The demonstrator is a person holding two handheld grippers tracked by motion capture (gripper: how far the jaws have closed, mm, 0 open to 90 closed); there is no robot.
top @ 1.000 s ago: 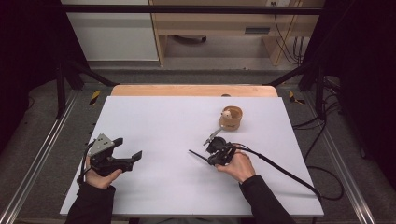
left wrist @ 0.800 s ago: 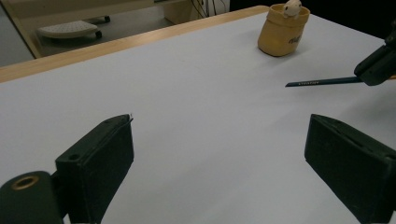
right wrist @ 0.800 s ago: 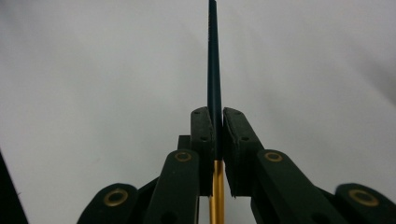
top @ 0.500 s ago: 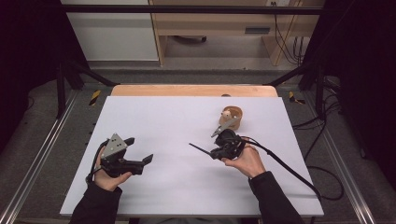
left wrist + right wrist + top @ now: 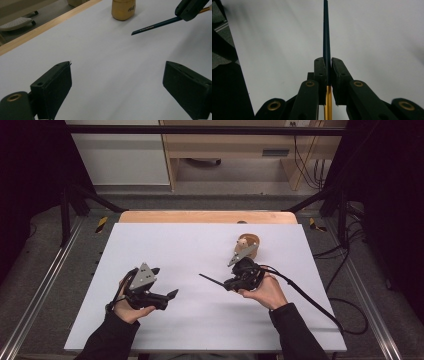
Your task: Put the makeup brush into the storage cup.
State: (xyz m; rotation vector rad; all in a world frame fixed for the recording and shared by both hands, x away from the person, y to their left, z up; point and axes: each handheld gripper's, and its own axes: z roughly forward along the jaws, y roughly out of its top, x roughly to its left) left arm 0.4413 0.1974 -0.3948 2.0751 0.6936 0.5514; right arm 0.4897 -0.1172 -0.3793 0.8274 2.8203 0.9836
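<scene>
My right gripper [image 5: 229, 283] is shut on a dark blue pencil [image 5: 212, 280] with a gold rear section and holds it above the white table, tip pointing left. In the right gripper view the pencil [image 5: 326, 30] runs straight out between the closed pads of my right gripper [image 5: 327, 67]. My left gripper [image 5: 167, 287] hovers at the left, open, with nothing between its jaws. The left gripper view looks between the wide jaws of my left gripper [image 5: 117, 75] at the pencil [image 5: 155, 25] and a tan wooden holder [image 5: 123, 9] beyond.
The tan holder [image 5: 248, 242] stands at the back right of the white table sheet [image 5: 190, 240], just behind my right hand. A cable [image 5: 310, 297] trails from the right gripper off the right edge. A wooden strip borders the far side.
My left gripper has moved to the right, toward the table's middle. My right gripper has risen a little and shifted right with the pencil still clamped in it.
</scene>
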